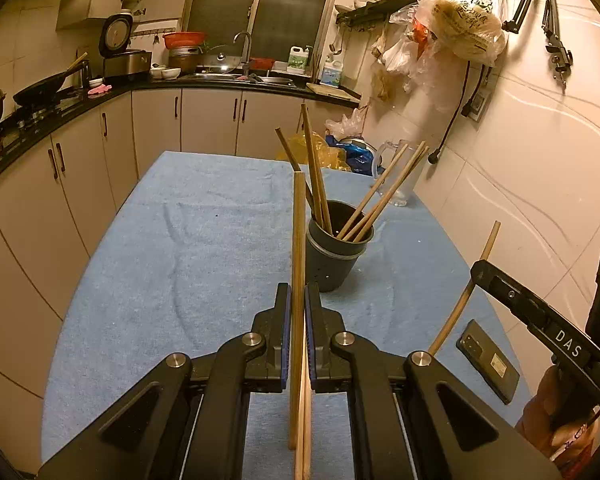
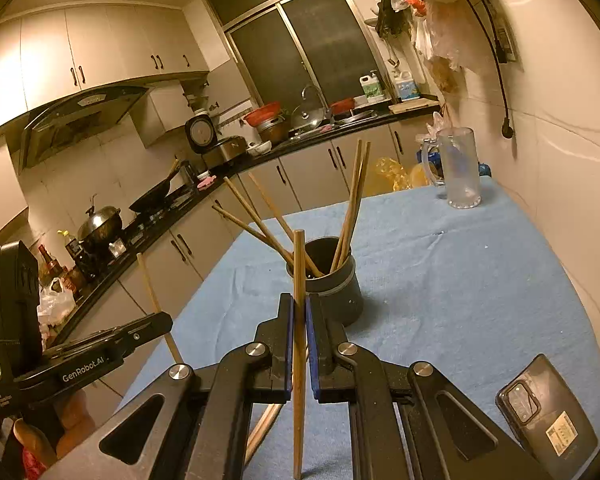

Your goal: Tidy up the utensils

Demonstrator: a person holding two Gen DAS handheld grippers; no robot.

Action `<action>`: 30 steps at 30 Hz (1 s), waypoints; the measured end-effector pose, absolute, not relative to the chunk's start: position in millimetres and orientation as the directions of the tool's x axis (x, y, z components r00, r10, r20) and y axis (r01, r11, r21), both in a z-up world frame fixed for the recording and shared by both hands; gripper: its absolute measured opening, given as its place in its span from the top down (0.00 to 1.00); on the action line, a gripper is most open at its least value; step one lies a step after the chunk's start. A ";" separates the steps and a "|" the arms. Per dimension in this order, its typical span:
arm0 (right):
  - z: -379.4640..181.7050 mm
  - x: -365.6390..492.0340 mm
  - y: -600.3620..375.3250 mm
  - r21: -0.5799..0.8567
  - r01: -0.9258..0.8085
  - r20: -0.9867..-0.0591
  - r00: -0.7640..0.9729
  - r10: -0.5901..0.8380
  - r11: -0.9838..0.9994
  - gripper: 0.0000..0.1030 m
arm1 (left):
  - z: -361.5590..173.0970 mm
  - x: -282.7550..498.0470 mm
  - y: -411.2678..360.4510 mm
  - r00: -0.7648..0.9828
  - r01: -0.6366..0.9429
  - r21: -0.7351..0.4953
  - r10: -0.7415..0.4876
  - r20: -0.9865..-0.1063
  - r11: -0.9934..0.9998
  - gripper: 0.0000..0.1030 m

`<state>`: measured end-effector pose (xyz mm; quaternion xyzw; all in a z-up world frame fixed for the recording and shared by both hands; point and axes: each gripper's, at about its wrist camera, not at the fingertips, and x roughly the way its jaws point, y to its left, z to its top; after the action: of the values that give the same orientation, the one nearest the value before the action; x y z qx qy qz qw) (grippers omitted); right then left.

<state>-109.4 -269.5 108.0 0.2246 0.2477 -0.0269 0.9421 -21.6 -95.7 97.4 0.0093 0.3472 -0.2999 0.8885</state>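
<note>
Left gripper (image 1: 298, 300): I see its fingers closed on one wooden chopstick (image 1: 299, 240), which runs straight up from between the blue pads toward 12 o'clock.
Second stick, left view: a further wooden stick (image 1: 307, 432) lies close beside the held one below the pads; I cannot tell whether it is gripped.
Right gripper (image 2: 299, 312): I see its fingers closed on a single chopstick (image 2: 298, 280), held upright, its top end overlapping the holder's rim in my view.
Chopstick holder (image 1: 336, 264): a dark round cup standing upright on the surface at 12 to 1 o'clock from the left gripper, just past both sets of fingers.
Holder contents: several chopsticks (image 1: 320, 184) stand in it, one group leaning toward 11 o'clock, another toward 1 o'clock.
Surface (image 1: 180, 240): covered with a blue cloth.
Phone (image 2: 548, 408): lies flat, back up, at 4 o'clock in the right view, near the surface edge.
Glass mug (image 2: 458, 168): stands upright at the far end, 1 o'clock from the holder, well apart.
Hand (image 2: 72, 416): grips the left gripper's handle at 8 o'clock in the right view.
</note>
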 end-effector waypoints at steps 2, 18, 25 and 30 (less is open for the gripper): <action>108.9 -110.3 -269.6 0.410 0.162 -0.475 0.878 0.059 0.898 0.93 | 97.5 -22.2 -96.0 0.579 0.539 -0.193 -0.527 -0.623 0.820 0.94; 116.3 -114.0 -274.7 0.421 0.161 -0.451 0.891 0.052 0.893 0.93 | 107.6 -22.6 -95.7 0.578 0.539 -0.210 -0.540 -0.612 0.815 0.94; 118.8 -115.3 -274.4 0.417 0.161 -0.447 0.893 0.047 0.894 0.93 | 110.1 -20.6 -96.4 0.579 0.541 -0.210 -0.542 -0.609 0.814 0.94; 120.0 -114.7 -275.5 0.418 0.165 -0.447 0.894 0.044 0.893 0.93 | 110.4 -19.5 -97.5 0.577 0.543 -0.210 -0.543 -0.610 0.813 0.94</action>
<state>-114.7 -275.5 120.0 0.2288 0.2285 -0.0320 0.9457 -19.5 -97.5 110.4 0.0000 0.3435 -0.3058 0.8880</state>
